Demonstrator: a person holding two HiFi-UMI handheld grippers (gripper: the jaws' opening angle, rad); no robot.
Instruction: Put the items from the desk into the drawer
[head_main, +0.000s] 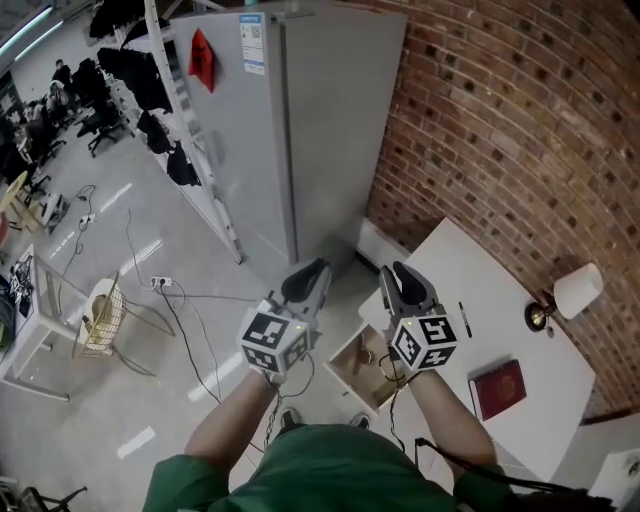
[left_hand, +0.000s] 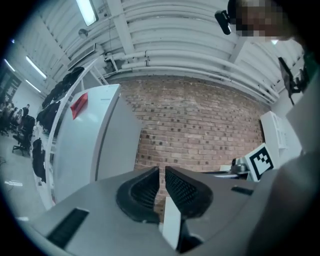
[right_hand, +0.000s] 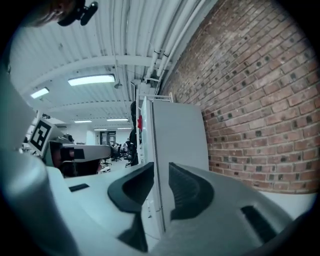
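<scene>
items for the drawer, still on the desk (head_main: 462, 262): one dark pen (head_main: 465, 318) near the middle of the white top; one red book (head_main: 497, 388), lying flat nearer the person. a small lamp (head_main: 568, 295) with a white shade stands at the far edge by the brick wall (head_main: 520, 110); whether it counts as an item to stow cannot be told.

drawer (head_main: 342, 372): pulled open at the desk's near left corner, under the right gripper. some small brownish things lie inside, too small to name.

left gripper (head_main: 314, 270): held up in the air, well apart from desk and drawer, pointing toward the tall grey cabinet (head_main: 300, 120). in its own view (left_hand: 161, 176) the jaws stand all but together, only a sliver of wall showing through, with nothing in it.

right gripper (head_main: 401, 274): raised beside the left, above the drawer and clear of it. in its own view (right_hand: 161, 174) the jaws stand a narrow way apart, with only the cabinet's edge seen through the gap; empty.

progress, as judged: the drawer is open and may already hold part of the lot. the pen and the book are left to carry over, and neither tool is near either. closing the drawer would likely come last.
</scene>
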